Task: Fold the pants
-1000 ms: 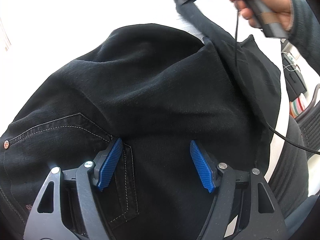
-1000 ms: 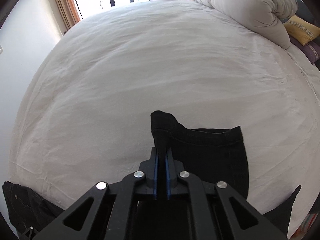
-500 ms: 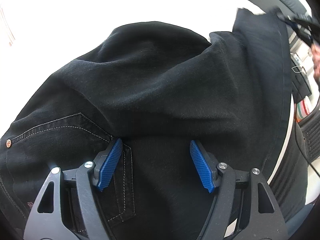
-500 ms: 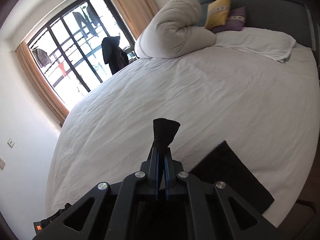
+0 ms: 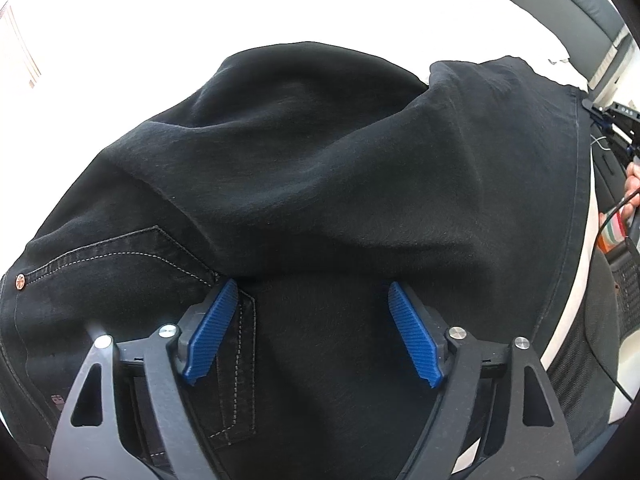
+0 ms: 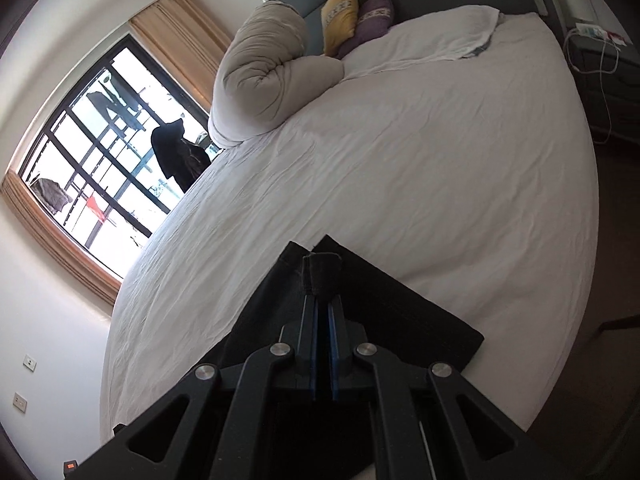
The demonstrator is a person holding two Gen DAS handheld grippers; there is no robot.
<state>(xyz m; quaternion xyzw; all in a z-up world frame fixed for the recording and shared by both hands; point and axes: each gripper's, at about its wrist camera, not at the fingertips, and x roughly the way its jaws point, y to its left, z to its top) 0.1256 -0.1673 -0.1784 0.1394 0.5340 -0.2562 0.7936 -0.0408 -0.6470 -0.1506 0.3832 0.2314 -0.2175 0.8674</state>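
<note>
Bed (image 6: pixel 460 168), white sheet: black jeans (image 5: pixel 320 184) lie along near edge, toward right corner. Long axis runs waist-to-hem, left to right (back pocket under left side, hems far right). Left gripper (image 5: pixel 312 332) spread wide, holding nothing, over pocket area at waist end. Right gripper (image 6: pixel 322 312) clenched on jeans' leg end, raised off sheet. Judgement: right side nearer hems; fold likely carries them toward waist.
</note>
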